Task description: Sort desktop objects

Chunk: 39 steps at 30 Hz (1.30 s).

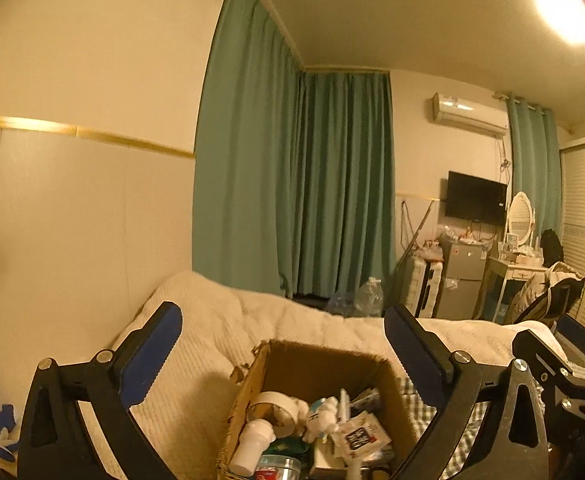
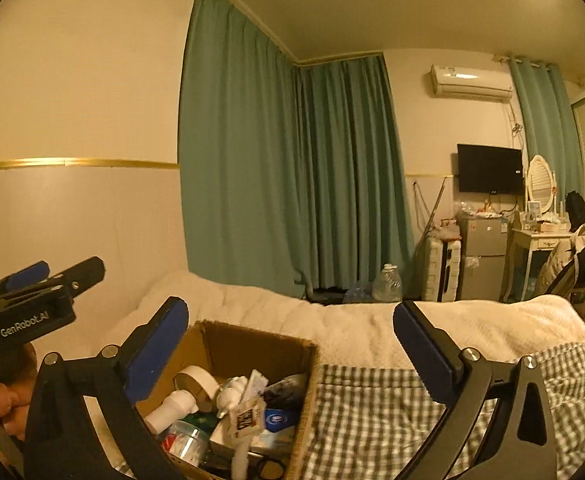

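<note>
Two claws spread wide above a filled cardboard box [image 1: 312, 376] on the bed.

Your left claw [image 1: 282, 354] holds nothing, its blue pads splayed to either side of the box, which sits at 6 o'clock in that view. Your right claw [image 2: 290, 352] is just as wide and empty, with the box at 7 o'clock beneath its left pad. Inside the box lie a roll of tape [image 2: 196, 380], a white bottle [image 1: 252, 446], a small white plush toy [image 1: 320, 416] and a printed sachet [image 1: 358, 436], all jumbled together. The box rests on a cream blanket [image 2: 352, 332], touching a checked cloth [image 2: 372, 412] at its 3 o'clock side. No pad touches the box.
</note>
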Motion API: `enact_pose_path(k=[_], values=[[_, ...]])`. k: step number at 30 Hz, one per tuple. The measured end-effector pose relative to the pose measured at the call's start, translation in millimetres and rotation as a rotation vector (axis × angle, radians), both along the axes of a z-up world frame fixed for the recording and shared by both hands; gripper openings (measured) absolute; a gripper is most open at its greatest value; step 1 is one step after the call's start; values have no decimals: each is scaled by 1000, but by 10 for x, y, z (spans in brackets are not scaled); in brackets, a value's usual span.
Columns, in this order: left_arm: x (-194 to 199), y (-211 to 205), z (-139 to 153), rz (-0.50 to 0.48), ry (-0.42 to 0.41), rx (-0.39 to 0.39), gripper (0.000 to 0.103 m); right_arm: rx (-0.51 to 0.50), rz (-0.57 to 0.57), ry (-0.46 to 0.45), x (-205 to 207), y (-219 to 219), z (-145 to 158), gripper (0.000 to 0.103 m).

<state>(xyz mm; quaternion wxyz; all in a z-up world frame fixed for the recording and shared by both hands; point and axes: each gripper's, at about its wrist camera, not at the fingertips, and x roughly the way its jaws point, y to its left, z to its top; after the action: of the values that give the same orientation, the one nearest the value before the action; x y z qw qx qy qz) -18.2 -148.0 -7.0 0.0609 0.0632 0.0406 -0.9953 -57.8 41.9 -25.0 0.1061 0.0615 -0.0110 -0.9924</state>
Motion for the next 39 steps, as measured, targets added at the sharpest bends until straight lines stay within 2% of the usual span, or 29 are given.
enact_pose_path(k=[7, 15, 24, 32, 39], values=[[191, 390, 89, -20, 53, -1, 103, 16, -65, 16, 243, 362, 98, 103], [206, 741, -2, -55, 52, 21, 103, 10, -127, 17, 433, 731, 86, 103], [-62, 1152, -343, -80, -52, -60, 103, 14, -198, -69, 259, 1020, -268, 103], [-293, 1434, -744, -138, -131, -63, 103, -43, -241, -176, 70, 1258, -696, 103], [-351, 1627, -868, -167, -183, -100, 103, -33, -264, -223, -1, 1348, -891, 103]])
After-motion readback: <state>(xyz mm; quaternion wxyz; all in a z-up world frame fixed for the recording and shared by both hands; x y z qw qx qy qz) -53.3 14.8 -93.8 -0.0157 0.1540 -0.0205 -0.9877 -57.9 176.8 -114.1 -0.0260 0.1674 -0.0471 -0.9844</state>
